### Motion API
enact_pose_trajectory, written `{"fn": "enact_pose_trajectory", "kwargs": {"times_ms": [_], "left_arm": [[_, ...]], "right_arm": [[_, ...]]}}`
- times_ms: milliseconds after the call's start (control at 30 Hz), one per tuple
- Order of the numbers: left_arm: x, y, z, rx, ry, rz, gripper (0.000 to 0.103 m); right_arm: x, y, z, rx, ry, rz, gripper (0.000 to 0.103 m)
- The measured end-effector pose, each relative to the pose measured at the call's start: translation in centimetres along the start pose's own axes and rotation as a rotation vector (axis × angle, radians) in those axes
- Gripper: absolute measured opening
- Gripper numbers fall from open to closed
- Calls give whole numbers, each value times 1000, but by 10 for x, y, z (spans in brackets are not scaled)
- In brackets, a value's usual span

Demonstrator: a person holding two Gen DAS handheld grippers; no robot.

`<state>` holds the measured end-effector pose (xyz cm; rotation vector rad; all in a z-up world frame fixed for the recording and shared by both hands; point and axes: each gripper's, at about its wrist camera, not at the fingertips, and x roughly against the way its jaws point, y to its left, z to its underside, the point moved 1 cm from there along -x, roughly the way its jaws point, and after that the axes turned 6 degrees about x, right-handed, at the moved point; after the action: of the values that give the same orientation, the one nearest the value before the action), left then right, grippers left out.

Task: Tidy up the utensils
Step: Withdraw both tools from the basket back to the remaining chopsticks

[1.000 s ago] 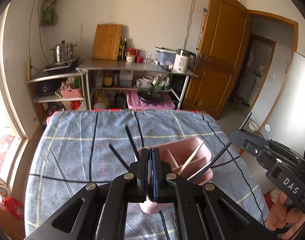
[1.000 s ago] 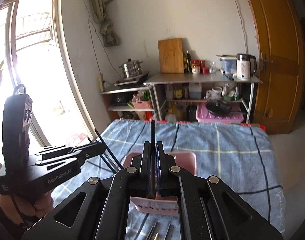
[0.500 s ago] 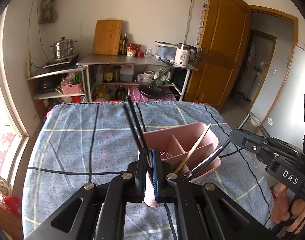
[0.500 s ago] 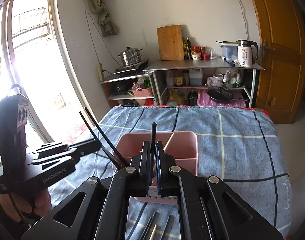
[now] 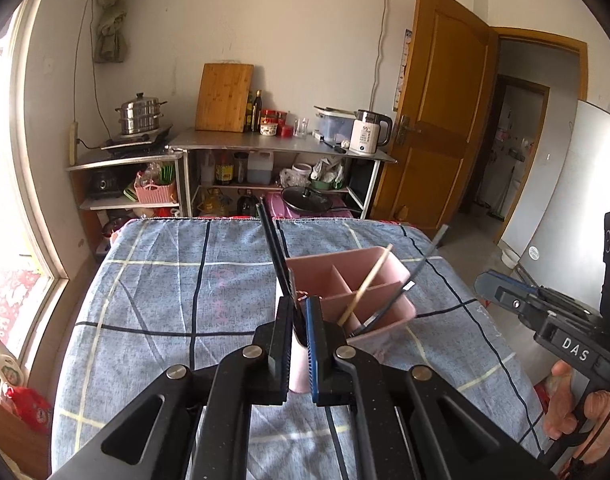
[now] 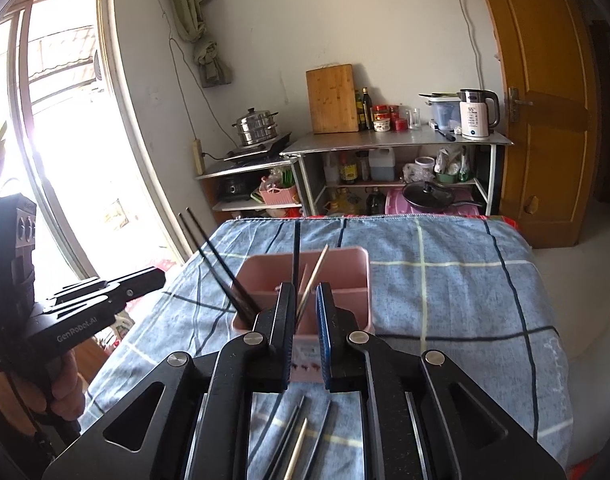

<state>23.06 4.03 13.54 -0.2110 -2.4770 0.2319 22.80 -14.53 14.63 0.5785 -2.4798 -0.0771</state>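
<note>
Chopsticks on their way into a pink holder [image 5: 385,258], judged the drop-in step of the sorting job.

Nearest, behind and beneath the right gripper [image 6: 306,308]: several loose chopsticks [image 6: 301,432] lying on the blue checked tablecloth [image 5: 165,280], not yet sorted. Right jaws apart, having just been opening, with a single dark chopstick [image 6: 296,248] standing against the left-hand pad, unpressed, its lower end hidden behind the jaws and apparently down in the holder. Left gripper [image 5: 299,320] clamped on a pair of black chopsticks [image 5: 271,240], tips low at the holder's near end, shafts slanting up and away past the jaw tips.

Just ahead of both sets of jaws: the holder itself, divided into compartments, with a pale wooden chopstick [image 5: 371,280] leaning in one of them.

Next move, as a judgement: easing the left jaws apart to let the pair settle into its compartment, then drawing both grippers back and up without snagging the leaning sticks. Risk of tipping the light holder if a jaw catches its rim.

Room to move: open cloth left of the left jaws and right of the right jaws, each gripper close beside the other. Farther ahead, beyond the holder, the table's far edge. Well beyond that, a metal shelf unit [image 5: 281,148] against the wall.
</note>
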Motion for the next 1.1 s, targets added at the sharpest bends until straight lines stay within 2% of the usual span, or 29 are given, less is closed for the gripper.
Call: {"fn": "enact_pose_trajectory", "kwargs": {"times_ms": [233,600,1100], "left_arm": [[35,-19,39,-22,-33,9,10],[59,-34,106,-37,-21,-10,10],[70,-35,159,-52,4,-12,10]], "right_arm": [[30,1,35,-10,-4,14,18],[61,15,87,30,15,49,20],[71,32,142,54,71,55,22]]}}
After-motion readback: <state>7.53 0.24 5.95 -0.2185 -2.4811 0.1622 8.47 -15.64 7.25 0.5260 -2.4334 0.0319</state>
